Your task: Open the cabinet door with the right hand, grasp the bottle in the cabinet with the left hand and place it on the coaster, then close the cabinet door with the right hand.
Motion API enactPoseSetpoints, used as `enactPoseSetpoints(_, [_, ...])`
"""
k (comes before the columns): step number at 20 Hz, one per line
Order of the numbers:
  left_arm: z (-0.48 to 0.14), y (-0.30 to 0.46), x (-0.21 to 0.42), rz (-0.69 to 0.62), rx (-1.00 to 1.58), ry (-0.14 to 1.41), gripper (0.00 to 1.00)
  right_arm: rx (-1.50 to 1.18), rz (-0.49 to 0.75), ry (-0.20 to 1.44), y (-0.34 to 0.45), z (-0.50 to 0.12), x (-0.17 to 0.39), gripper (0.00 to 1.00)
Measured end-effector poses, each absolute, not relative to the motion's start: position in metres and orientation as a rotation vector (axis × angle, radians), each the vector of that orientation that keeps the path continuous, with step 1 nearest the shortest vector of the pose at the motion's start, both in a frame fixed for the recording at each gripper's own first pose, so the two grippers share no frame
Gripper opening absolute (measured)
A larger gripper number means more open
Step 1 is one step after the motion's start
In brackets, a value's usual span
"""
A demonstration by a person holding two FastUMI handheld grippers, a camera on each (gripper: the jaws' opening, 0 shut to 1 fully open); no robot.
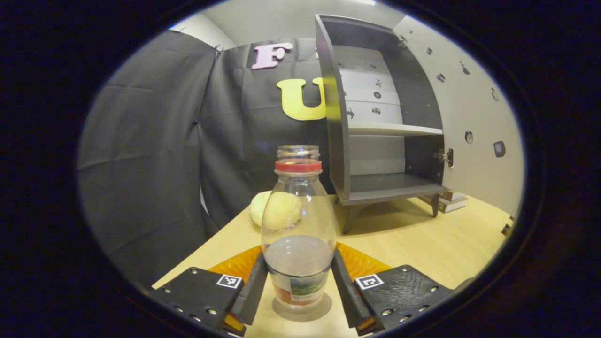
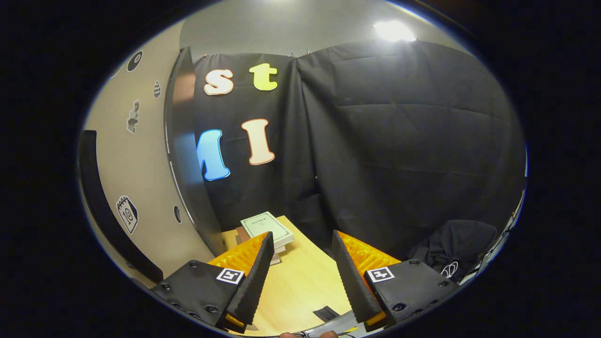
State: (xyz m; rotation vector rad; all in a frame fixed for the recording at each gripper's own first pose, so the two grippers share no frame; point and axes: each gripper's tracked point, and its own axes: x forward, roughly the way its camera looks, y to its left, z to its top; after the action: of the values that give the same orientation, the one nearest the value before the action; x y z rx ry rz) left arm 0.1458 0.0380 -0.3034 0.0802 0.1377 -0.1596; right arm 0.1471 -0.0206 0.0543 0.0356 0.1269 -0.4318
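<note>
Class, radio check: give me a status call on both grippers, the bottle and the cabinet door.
Left gripper shut on bottle, bottle standing on coaster. Right gripper open, empty, beside open cabinet door. Cabinet shelves bare. Door not yet closed.

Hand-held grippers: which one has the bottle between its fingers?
The left hand-held gripper: the bottle stands between its fingers. The right hand-held gripper is open over bare table.

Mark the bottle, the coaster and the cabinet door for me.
bottle [image 1: 297,220]: left gripper view, clear body.
coaster [image 1: 324,307]: left gripper view, rim under the bottle.
door [image 2: 141,183]: right gripper view, inner face.
</note>
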Motion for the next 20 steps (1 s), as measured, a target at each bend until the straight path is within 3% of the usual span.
enactPoseSetpoints(12, [-0.341,0.047,0.151,-0.122,0.009,0.201,0.71,0.057,-0.446,0.147,-0.027,0.043,0.137,0.80])
enactPoseSetpoints(15, [-0.344,0.046,0.150,-0.139,0.011,0.217,0.76,0.067,-0.457,0.141,-0.028,0.041,0.137,0.81])
enactPoseSetpoints(18, [-0.345,0.039,0.147,-0.155,0.004,0.237,0.89,0.053,-0.461,0.143,-0.027,0.038,0.136,0.80])
enactPoseSetpoints(20, [-0.341,0.040,0.146,-0.152,-0.005,0.238,0.92,0.037,-0.460,0.146,-0.025,0.035,0.136,0.80])
